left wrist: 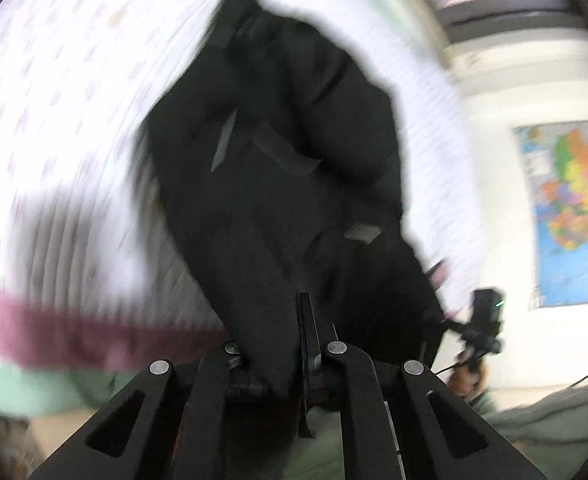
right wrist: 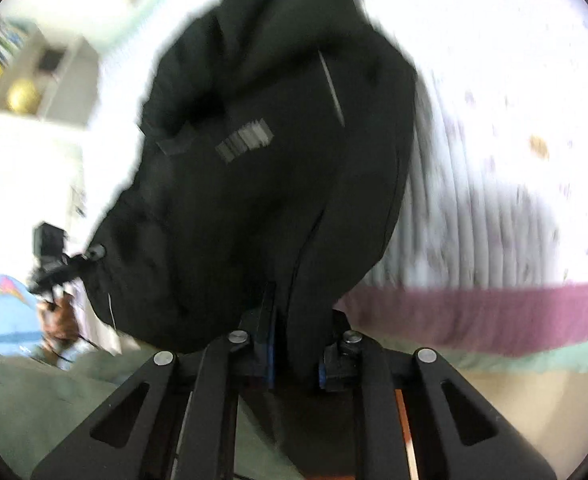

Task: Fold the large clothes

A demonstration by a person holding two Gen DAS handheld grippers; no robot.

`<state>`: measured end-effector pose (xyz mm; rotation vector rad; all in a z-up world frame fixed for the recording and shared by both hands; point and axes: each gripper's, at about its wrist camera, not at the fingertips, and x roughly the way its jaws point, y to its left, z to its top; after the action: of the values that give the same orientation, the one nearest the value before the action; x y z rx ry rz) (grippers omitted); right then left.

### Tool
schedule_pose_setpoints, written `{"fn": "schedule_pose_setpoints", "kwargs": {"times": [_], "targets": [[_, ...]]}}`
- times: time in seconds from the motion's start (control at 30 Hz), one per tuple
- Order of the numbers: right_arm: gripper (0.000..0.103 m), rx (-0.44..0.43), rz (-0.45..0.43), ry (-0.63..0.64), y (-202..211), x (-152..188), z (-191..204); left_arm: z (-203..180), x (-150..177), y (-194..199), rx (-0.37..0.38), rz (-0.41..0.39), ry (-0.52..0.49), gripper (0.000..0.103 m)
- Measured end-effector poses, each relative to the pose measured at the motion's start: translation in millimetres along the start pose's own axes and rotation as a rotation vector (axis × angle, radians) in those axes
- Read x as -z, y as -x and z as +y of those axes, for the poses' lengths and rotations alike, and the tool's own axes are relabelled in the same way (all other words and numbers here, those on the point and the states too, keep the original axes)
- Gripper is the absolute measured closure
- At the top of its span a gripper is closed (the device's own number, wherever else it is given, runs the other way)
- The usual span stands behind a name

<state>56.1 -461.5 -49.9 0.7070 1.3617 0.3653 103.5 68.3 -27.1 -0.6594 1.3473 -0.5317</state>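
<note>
A large black garment (left wrist: 278, 160) hangs bunched in front of both cameras, lifted off the bed; both views are motion-blurred. My left gripper (left wrist: 278, 340) is shut on one edge of it, with cloth pinched between the fingers. In the right wrist view the same black garment (right wrist: 262, 184) runs down between the fingers of my right gripper (right wrist: 299, 320), which is shut on its fabric. Each view also shows the other tool at the garment's far corner: the right gripper (left wrist: 481, 320) and the left gripper (right wrist: 50, 256), each held by a hand.
Under the garment lies a bed with a white printed sheet (left wrist: 54, 120), edged by a pink band (left wrist: 54, 328) and a mint green band. A coloured map (left wrist: 565, 216) hangs on the wall. A shelf (right wrist: 22, 80) stands at the far left. Grey-green cloth (right wrist: 34, 392) lies low.
</note>
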Motion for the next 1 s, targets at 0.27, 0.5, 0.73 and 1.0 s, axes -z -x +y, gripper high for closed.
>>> {"fn": "schedule_pose_setpoints", "kwargs": {"times": [0.27,0.5,0.73,1.0], "targets": [[0.085,-0.164,-0.166,-0.009,18,-75,27,-22,-83,-3,0.241,-0.044,0.076,0.093],[0.084,-0.001,-0.222,0.068,37,-136,36,-12,-139,15,0.238,-0.129,0.128,0.093],[0.048,0.131,-0.076,-0.041,14,-58,-15,0,-134,-1,0.209,-0.09,0.145,0.093],[0.048,0.065,0.075,-0.197,-22,16,-34,12,-123,2,0.197,-0.087,0.157,0.093]]}}
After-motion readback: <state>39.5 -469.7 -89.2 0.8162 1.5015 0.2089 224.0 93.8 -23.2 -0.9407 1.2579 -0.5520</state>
